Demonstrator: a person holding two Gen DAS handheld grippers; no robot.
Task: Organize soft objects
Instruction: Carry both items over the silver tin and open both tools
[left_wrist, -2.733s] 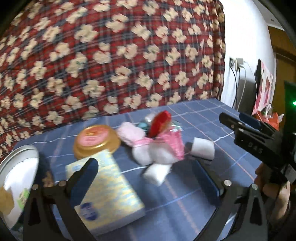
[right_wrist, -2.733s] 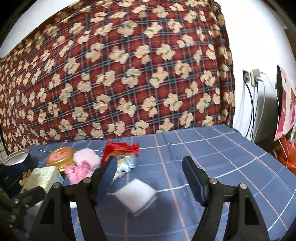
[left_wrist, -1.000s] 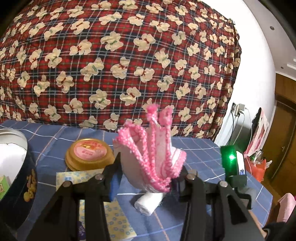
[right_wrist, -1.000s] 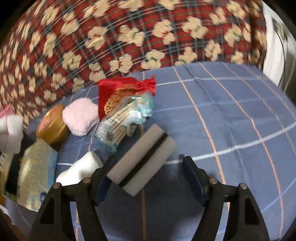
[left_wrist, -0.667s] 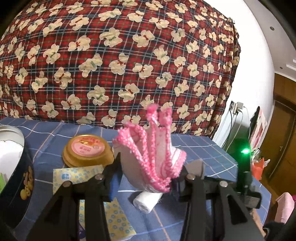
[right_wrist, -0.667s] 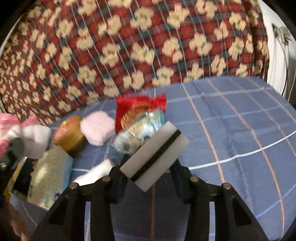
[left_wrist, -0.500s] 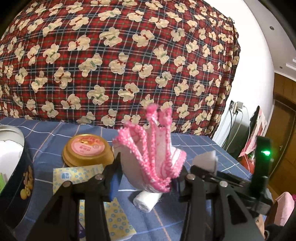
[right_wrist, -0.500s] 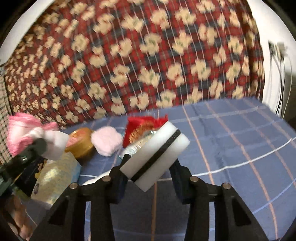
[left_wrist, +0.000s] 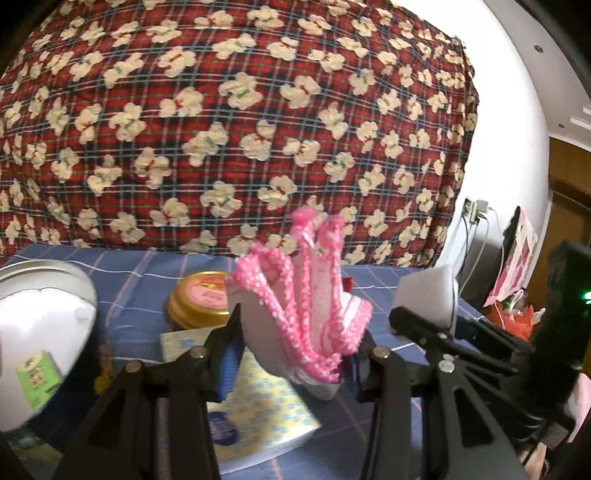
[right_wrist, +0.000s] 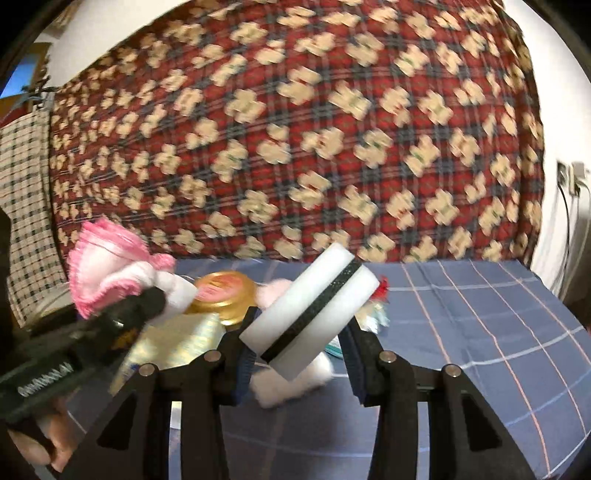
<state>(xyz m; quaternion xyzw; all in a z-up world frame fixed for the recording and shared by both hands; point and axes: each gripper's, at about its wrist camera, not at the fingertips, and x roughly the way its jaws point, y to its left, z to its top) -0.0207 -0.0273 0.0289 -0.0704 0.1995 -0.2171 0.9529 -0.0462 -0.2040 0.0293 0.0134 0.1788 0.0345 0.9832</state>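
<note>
The left hand-held gripper (left_wrist: 295, 354) is clamped on a pink-trimmed cloth (left_wrist: 306, 302), its fingers pressing the folded bundle from both sides so the frilly edges fan upward above the tips. It is held level, raised off the blue checked desk (left_wrist: 140, 273). Just below and ahead of it lies a yellow tissue pack (left_wrist: 258, 402); beyond the left finger sits a gold-lidded jar (left_wrist: 201, 304), and farther left a round tin (left_wrist: 40, 332) with a small green packet inside.

The right hand-held gripper (right_wrist: 299, 347) is closed on a white sponge (right_wrist: 310, 310) with a dark middle layer — the block sits tilted between the fingers, its upper end leaning right. This gripper too is lifted clear of the desk. Under its tips lies a white roll (right_wrist: 295, 384); behind the sponge a pink puff (right_wrist: 273, 291) and a red pouch (right_wrist: 380, 286) show only partly.

The two grippers are close side by side — each appears at the edge of the other's view. A red bear-print blanket (right_wrist: 295, 129) rises behind the desk.
</note>
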